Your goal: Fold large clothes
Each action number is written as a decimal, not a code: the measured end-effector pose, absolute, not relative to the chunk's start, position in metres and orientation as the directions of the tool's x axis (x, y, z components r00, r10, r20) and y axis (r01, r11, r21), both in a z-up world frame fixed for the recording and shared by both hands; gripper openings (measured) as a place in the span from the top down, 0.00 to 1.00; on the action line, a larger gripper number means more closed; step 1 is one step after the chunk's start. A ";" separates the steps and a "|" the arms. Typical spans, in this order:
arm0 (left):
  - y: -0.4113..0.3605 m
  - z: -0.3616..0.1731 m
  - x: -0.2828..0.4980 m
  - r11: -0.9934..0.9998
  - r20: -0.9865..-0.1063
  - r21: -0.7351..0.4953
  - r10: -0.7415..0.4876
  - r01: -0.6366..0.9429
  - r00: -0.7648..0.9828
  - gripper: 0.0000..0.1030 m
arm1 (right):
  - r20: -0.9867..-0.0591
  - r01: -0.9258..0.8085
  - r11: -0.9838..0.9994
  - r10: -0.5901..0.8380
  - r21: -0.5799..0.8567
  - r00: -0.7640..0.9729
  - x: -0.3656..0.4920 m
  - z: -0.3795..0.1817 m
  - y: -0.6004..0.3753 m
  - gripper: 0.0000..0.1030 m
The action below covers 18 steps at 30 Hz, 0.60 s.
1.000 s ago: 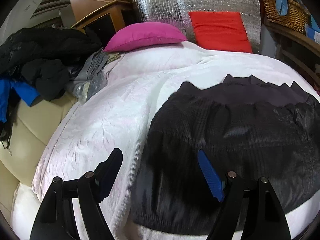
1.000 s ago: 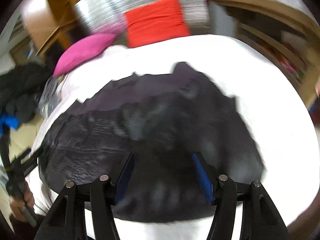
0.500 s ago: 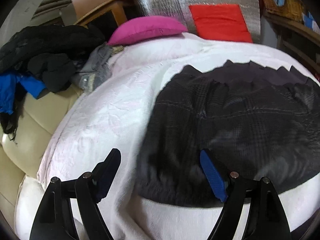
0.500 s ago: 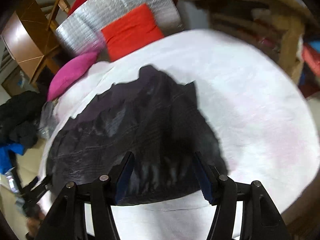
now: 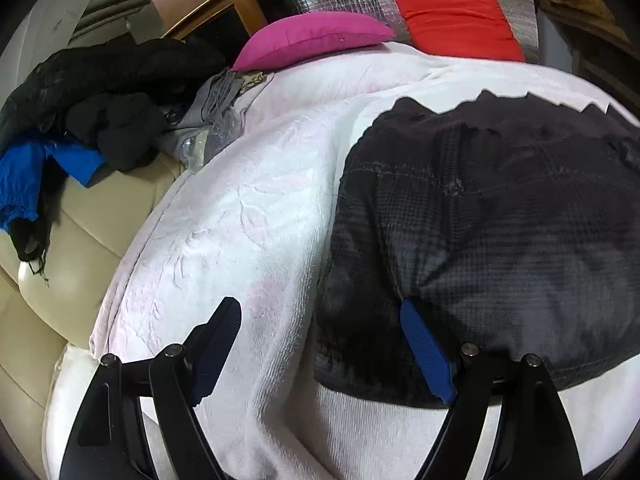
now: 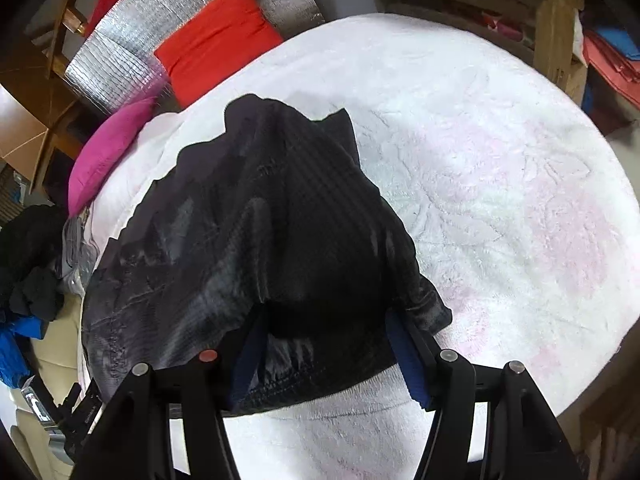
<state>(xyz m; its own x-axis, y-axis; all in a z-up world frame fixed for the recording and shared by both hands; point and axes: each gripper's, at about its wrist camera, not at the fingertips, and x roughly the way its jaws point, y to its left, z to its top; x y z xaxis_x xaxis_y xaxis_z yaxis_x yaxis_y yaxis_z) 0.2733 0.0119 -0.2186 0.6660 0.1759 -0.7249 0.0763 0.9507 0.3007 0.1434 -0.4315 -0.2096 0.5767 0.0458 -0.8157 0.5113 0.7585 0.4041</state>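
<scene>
Over the bed, both grippers dropped closer; left gripper (image 5: 320,344) and right gripper (image 6: 326,348) spread, straddling black garment (image 5: 480,208) hem at 6 o'clock, ungrasped.

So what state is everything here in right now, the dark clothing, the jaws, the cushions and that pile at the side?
Dark garment: spread on the white blanket, near edge bunched up.
Left gripper: jaws open, straddling the garment's corner.
Right gripper: jaws open, cloth between them; contact unclear.
White blanket: laid over the bed, lightly wrinkled.
Pink cushion: lying at the bed's far end.
Red cushion: propped against silver padding.
Clothes pile: heaped, unfolded.
</scene>
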 end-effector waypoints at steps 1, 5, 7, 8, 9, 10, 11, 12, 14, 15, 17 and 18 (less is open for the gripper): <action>0.013 -0.214 0.270 0.957 -0.730 0.281 0.161 0.076 0.664 0.20 | -0.809 0.507 0.763 0.037 0.402 0.586 0.140 -0.204 -0.429 0.36; 0.018 -0.197 0.251 0.975 -0.734 0.190 0.064 0.113 0.676 0.20 | -0.763 0.443 0.788 0.051 0.427 0.644 0.124 -0.184 -0.410 0.34; 0.021 -0.193 0.241 0.981 -0.730 0.155 0.033 0.119 0.683 0.20 | -0.740 0.406 0.788 0.091 0.463 0.666 0.119 -0.184 -0.401 0.32; 0.025 -0.192 0.236 0.985 -0.729 0.136 0.025 0.110 0.684 0.20 | -0.732 0.391 0.779 0.124 0.489 0.670 0.116 -0.186 -0.396 0.32; 0.029 -0.192 0.233 0.987 -0.731 0.117 0.013 0.107 0.682 0.20 | -0.723 0.376 0.767 0.160 0.520 0.672 0.115 -0.189 -0.394 0.32; 0.032 -0.194 0.229 0.991 -0.744 0.077 -0.017 0.111 0.668 0.20 | -0.705 0.359 0.743 0.211 0.566 0.677 0.115 -0.194 -0.390 0.30; 0.035 -0.198 0.228 0.992 -0.766 0.027 -0.060 0.124 0.640 0.20 | -0.686 0.347 0.705 0.270 0.619 0.676 0.113 -0.202 -0.388 0.30; 0.036 -0.201 0.227 0.991 -0.781 -0.011 -0.090 0.130 0.618 0.20 | -0.675 0.343 0.678 0.308 0.650 0.670 0.111 -0.207 -0.386 0.30; 0.038 -0.209 0.227 0.983 -0.803 -0.129 -0.180 0.129 0.567 0.20 | -0.636 0.323 0.628 0.368 0.708 0.678 0.111 -0.217 -0.382 0.28; 0.039 -0.212 0.229 0.977 -0.807 -0.172 -0.212 0.124 0.551 0.20 | -0.624 0.320 0.611 0.384 0.725 0.680 0.111 -0.221 -0.384 0.27; 0.040 -0.222 0.238 0.955 -0.821 -0.281 -0.289 0.091 0.492 0.20 | -0.613 0.349 0.554 0.411 0.756 0.674 0.114 -0.233 -0.387 0.27; 0.040 -0.226 0.240 0.940 -0.819 -0.333 -0.327 0.073 0.471 0.20 | -0.609 0.363 0.532 0.411 0.765 0.679 0.115 -0.237 -0.390 0.27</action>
<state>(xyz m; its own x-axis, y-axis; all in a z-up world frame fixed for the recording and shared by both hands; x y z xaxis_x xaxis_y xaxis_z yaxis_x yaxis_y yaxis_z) 0.2398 0.0398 -0.2257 0.4706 -0.3271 -0.8195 0.0730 0.9400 -0.3332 0.1147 -0.3896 -0.2374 0.6790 0.4107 -0.6085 0.3634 0.5322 0.7647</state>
